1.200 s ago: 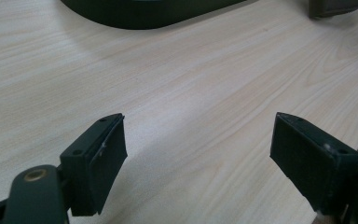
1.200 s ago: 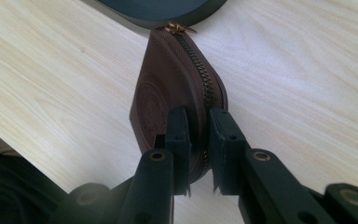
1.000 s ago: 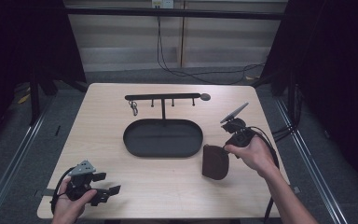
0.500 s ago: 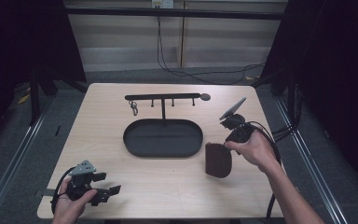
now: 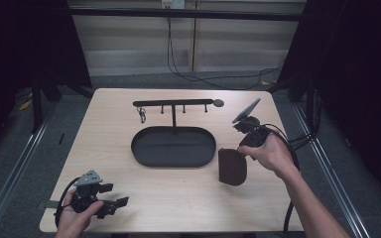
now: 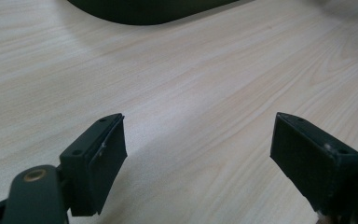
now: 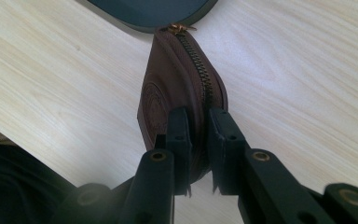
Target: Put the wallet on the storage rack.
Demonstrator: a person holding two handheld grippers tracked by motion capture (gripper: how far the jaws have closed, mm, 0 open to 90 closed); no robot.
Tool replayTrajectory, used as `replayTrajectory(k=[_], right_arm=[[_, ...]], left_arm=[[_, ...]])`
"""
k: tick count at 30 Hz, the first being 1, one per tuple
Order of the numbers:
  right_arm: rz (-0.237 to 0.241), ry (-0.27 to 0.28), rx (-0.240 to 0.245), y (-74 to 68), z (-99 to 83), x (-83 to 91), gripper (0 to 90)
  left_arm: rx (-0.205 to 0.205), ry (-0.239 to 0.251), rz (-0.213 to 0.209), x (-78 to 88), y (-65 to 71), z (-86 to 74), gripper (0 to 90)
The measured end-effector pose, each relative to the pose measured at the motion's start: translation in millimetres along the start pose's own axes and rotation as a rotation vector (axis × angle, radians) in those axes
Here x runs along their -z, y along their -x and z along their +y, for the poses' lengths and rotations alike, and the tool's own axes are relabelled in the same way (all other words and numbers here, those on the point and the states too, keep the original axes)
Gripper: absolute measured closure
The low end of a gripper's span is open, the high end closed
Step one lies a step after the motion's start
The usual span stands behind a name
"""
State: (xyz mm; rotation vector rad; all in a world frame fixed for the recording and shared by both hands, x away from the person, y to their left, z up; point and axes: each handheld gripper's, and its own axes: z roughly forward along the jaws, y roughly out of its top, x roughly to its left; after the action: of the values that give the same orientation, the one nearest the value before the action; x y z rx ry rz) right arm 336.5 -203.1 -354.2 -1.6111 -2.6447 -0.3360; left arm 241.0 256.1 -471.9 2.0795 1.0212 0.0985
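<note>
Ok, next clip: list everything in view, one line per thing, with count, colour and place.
table: one, light wood, centre of the high view.
tray: one, black, oval, mid-table.
rack: one, black, T-shaped with hooks, rising at the tray's far edge.
keyring: one, metal, hanging from the rack's left end.
pouch: one, brown, zipped, just right of the tray, clamped in the right gripper.
cable: one, black, on the floor beyond the table.
left gripper: one, black, near left corner of the table, jaws open with nothing between them.
right gripper: one, black, right of the tray, shut on the pouch.
</note>
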Motion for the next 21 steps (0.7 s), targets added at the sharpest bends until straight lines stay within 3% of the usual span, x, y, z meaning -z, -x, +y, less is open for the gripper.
replayTrajectory(k=[13, 21], right_arm=[[-0.023, 0.002, 0.01, -1.5, 11.9, 4.7, 79.4], [-0.011, 0.027, -0.001, -1.8, 18.3, 12.1, 79.3]], left_arm=[[-0.003, 0.009, 0.016, 1.5, 0.4, -0.2, 18.2], [-0.005, 0.005, 0.012, 0.8, 1.2, -0.1, 18.1]])
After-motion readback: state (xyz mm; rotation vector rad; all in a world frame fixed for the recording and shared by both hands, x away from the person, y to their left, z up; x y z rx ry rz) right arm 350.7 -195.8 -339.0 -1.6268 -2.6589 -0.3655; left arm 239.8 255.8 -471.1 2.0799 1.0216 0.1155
